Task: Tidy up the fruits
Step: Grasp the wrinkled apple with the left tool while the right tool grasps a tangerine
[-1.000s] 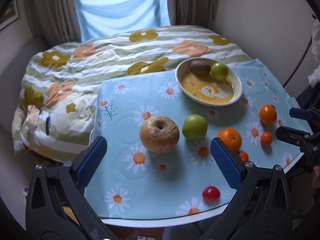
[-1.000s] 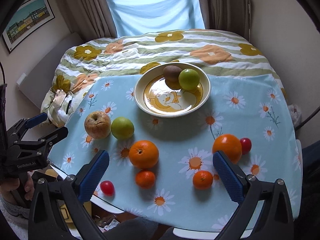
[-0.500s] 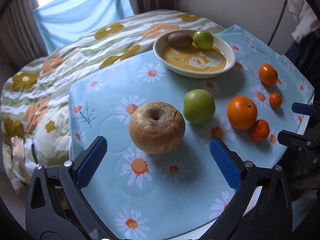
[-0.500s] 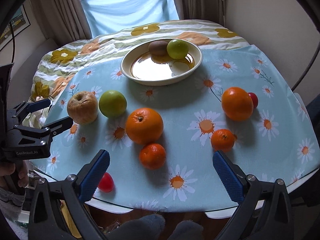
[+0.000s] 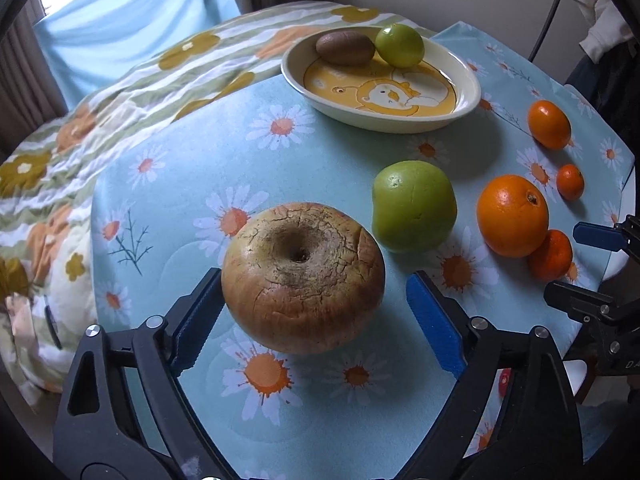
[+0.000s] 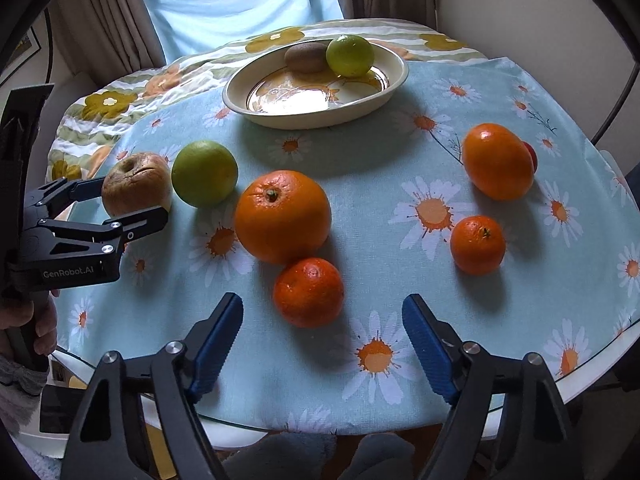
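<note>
A wrinkled brown apple sits on the daisy tablecloth between the blue pads of my left gripper. Its jaws are closing; the left pad is close to the skin and the right pad stands clear. My right gripper straddles a small tangerine, its jaws closing too, with gaps on both sides. A green apple and a large orange lie between the two fruits. The yellow bowl at the back holds a kiwi and a green fruit.
Another orange, a second small tangerine and a red cherry tomato lie at the right. The round table's front edge is close below my grippers. A flowered quilt covers the back left. A hand holds the left gripper's handle.
Both grippers came down toward the table. The left one now has the brown apple between its fingers, the right one the small tangerine. Both pairs of jaws have narrowed.
</note>
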### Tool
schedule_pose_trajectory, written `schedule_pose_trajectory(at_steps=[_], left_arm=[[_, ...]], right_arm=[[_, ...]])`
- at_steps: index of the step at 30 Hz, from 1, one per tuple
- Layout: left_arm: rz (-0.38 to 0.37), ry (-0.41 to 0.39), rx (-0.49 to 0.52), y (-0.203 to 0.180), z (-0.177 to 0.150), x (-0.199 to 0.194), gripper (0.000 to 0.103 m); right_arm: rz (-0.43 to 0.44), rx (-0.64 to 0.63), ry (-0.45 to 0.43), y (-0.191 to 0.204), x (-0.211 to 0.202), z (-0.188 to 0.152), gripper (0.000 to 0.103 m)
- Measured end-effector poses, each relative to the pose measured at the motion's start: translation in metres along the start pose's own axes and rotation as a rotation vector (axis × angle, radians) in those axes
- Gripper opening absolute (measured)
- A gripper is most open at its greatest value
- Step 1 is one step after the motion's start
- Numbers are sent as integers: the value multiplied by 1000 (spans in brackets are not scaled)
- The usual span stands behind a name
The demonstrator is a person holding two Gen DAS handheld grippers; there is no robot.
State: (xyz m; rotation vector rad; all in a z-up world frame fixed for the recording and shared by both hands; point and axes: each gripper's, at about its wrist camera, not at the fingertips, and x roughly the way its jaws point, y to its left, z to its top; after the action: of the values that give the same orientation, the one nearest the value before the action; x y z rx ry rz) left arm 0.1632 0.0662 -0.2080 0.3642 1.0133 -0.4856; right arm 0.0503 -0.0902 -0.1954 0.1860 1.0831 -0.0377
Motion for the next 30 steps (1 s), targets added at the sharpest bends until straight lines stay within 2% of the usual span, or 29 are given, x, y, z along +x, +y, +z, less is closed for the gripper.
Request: schedule_pose_trajectory(at_steps=[5, 12, 20, 27, 30], left_arm=[[18, 17, 1, 4, 0, 8, 81], [19, 18, -8, 8, -1, 6, 81], [24, 21, -27, 7, -7, 2, 80], [28, 29, -56, 7, -14, -3, 80], [30, 30, -70, 7, -17, -8, 80]], right_arm=[[-8, -24, 8, 5, 6, 2, 68], [-10, -48, 17, 11, 9, 5, 58], [-15, -71, 23, 16, 11, 7, 52], [-41, -101, 31, 19, 12, 8, 36], [-47, -110, 33, 17, 9, 8, 35]])
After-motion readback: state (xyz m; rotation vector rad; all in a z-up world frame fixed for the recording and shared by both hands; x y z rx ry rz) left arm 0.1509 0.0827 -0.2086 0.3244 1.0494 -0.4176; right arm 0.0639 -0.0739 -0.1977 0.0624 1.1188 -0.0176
